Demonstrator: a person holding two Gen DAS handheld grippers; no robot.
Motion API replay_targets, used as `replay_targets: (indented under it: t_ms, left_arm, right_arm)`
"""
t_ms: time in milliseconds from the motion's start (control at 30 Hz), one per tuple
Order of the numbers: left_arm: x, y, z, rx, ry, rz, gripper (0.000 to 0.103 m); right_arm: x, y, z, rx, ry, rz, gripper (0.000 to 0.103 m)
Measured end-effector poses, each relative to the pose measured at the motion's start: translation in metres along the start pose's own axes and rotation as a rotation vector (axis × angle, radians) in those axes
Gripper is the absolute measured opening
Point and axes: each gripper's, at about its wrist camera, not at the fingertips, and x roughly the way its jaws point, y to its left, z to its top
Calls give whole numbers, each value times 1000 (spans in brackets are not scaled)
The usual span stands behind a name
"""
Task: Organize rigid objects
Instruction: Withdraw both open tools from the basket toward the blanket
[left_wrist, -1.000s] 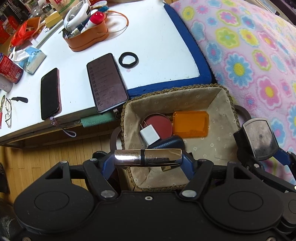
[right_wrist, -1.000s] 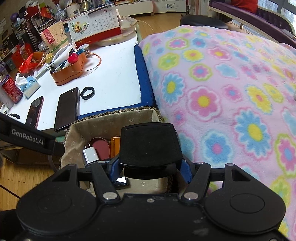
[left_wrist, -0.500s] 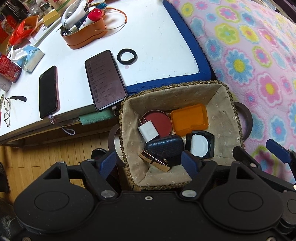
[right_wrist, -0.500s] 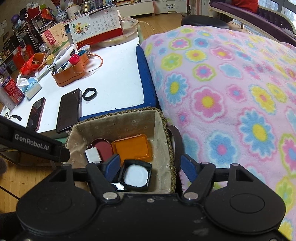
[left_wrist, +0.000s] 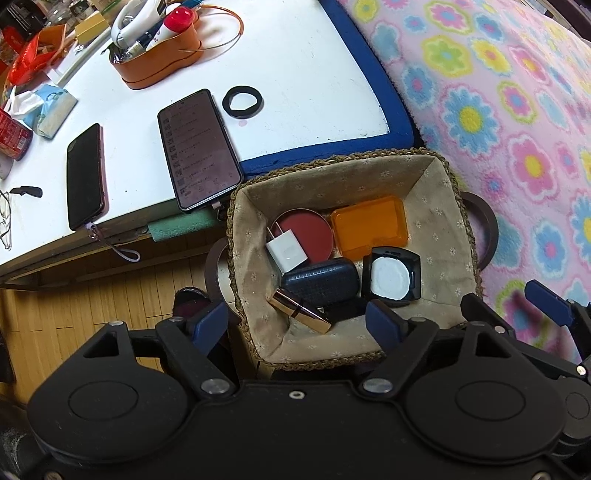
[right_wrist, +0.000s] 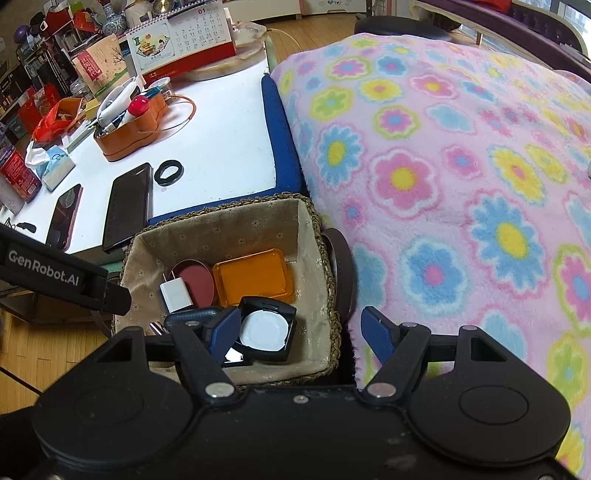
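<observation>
A woven, cloth-lined basket holds a red round tin, an orange box, a white charger plug, a dark blue case, a gold lipstick tube and a black compact with a white puff. My left gripper hangs straight above the basket's near side. Its jaws are opening, and the pads touch nothing. My right gripper stands open over the basket's right near corner, above the compact and clear of it.
Beyond the basket is a white table with a blue edge carrying two phones, a black ring and an orange pen holder. A floral blanket lies to the right, wooden floor to the left.
The left gripper let go of the lipstick tube, which now lies in the basket. The right gripper let go of the black compact, which also rests there. Both jaws have spread.
</observation>
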Motion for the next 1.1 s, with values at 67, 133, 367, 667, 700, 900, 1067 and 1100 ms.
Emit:
replay_targets:
  t_ms: [67,133,367,667,700,900,1067,1100]
  left_arm:
    - [0,-1,0,4,1,0,79]
    - [0,-2,0,9,-1,2,79]
    - [-1,-7,-1,30,-7,4,79]
    - [-6,-17,-2,79,-30,27,79]
    - [-6,-18,-2,85,-32,29,79]
    - [-8,-25,-4,113,-44,34,79]
    - [-12,-33,-5,145,-56,25,80]
    - [-13,-34,-6,151,-61,24,80]
  right_arm:
    - [1,0,0,1,4,-2,72]
    - [1,-1,-1,2,5,-2,72]
    - [-3,-8,-4,11,-6,-14,72]
    - [-25,-27,-10,17,-102,-72,81]
    - [-27,-30,-10,23,-112,-82,81]
    - [-36,-52,-14,64,-165,-153,87]
    - [-44,-79,-21,134,-195,-205,91]
    - [-45,-85,-23,153,-202,-212,91]
